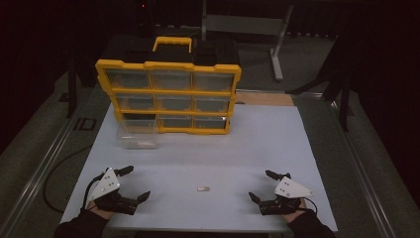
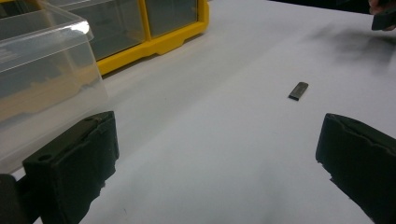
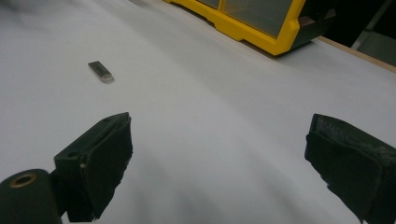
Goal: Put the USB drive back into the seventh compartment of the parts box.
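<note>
A small flat metal piece (image 1: 203, 188) lies on the white table top (image 1: 223, 153), midway between my two grippers. In the left gripper view the metal piece (image 2: 298, 90) sits ahead and to the right; in the right gripper view the same piece (image 3: 101, 71) sits ahead to the left. My left gripper (image 1: 137, 182) rests near the front left corner, jaws wide apart and empty. My right gripper (image 1: 261, 184) rests near the front right, also open with nothing between its jaws. A clear plastic drawer (image 1: 138, 138) stands pulled out in front of the yellow organiser (image 1: 168, 94).
The yellow organiser with clear drawers and a handle stands upright at the back of the white top. The pulled-out clear drawer (image 2: 42, 79) is close to my left gripper's left jaw. A grey metal stand (image 1: 277, 44) is behind the table. Dark floor surrounds the table.
</note>
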